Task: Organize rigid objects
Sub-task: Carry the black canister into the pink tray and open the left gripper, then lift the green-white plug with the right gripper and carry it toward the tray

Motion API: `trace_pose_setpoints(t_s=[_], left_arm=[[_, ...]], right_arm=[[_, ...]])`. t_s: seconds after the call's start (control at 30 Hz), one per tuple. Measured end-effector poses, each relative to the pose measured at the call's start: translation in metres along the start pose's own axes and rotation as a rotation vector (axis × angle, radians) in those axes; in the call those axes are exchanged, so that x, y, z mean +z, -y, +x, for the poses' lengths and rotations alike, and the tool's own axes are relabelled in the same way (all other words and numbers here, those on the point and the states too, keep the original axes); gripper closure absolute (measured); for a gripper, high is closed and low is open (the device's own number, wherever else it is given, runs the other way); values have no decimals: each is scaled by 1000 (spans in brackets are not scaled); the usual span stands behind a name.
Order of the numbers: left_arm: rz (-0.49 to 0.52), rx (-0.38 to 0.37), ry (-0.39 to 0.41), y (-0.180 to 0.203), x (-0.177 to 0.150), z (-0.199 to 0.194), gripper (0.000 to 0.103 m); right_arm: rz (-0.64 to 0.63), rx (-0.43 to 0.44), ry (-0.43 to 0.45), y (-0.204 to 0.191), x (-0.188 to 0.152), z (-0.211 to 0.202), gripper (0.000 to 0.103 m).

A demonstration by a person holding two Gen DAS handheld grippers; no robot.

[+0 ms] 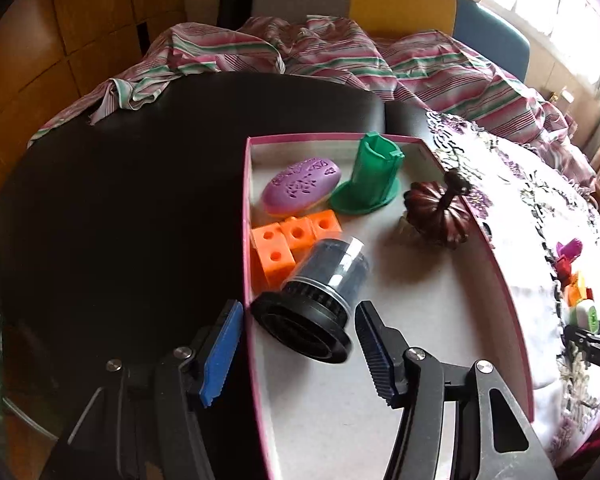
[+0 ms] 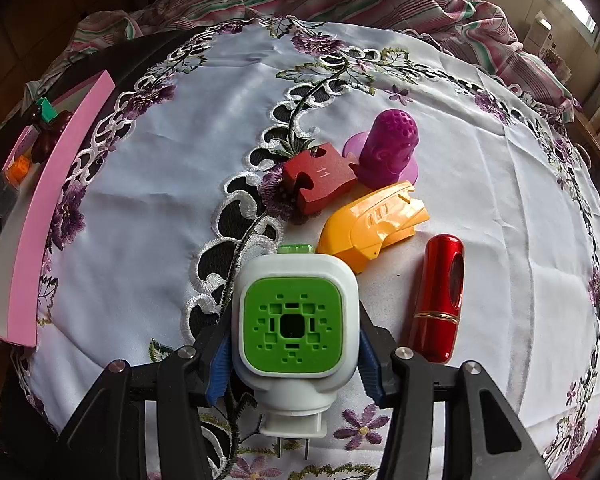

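Note:
In the left wrist view, a pink-rimmed box holds a purple oval soap-like piece, a green stand, orange cubes, a dark pumpkin and a black-and-clear cylinder. My left gripper is open, its fingers either side of the cylinder's black base, apart from it. In the right wrist view, my right gripper is shut on a white-and-green plug-in device just above the cloth.
On the embroidered cloth lie a red puzzle piece, a magenta perforated figure, a yellow plastic shell and a red lipstick-like tube. The pink box stands at the left. Striped fabric lies behind.

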State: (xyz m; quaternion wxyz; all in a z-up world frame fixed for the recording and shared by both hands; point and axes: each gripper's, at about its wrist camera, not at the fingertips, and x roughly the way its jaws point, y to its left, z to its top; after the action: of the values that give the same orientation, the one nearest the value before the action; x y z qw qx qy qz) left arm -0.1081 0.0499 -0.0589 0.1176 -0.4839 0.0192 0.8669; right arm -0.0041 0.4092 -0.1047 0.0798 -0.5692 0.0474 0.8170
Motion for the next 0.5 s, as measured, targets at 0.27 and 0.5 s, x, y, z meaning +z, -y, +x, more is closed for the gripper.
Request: trace_pose_setpoints(t_s=[0.27, 0.5], left_arm=[[-15, -4, 17, 5, -10, -10, 42], [-2, 9, 70, 8, -17, -27, 38]], right_arm=[[21, 13, -8, 4, 0, 0, 50], [38, 16, -15, 7, 0, -1, 50]])
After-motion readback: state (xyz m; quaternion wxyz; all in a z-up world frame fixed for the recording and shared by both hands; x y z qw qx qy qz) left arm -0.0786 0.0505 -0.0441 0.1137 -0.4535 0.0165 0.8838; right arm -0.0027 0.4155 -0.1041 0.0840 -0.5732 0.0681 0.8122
